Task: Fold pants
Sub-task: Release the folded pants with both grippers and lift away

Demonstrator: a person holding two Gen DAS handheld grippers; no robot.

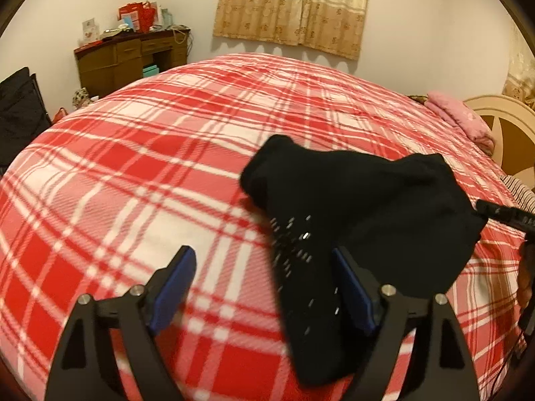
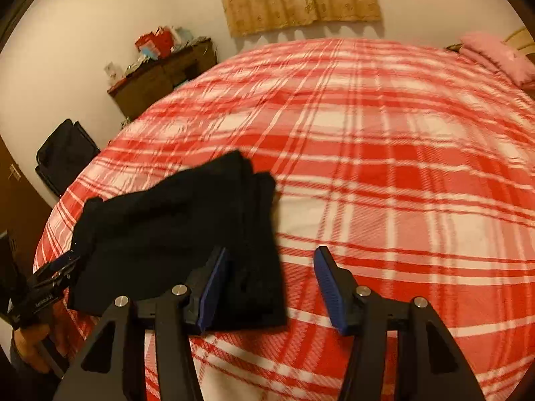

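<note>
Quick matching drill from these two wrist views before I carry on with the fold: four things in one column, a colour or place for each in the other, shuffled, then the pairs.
Things:
1. pants
2. blanket
3. curtain
4. pillow

Descriptions:
A. beige, hanging on the far wall
B. black, lying in a folded heap on the bed
C. pink, at the bed's far right corner
D. red and white plaid, covering the bed

Pairs: 1-B, 2-D, 3-A, 4-C
</note>
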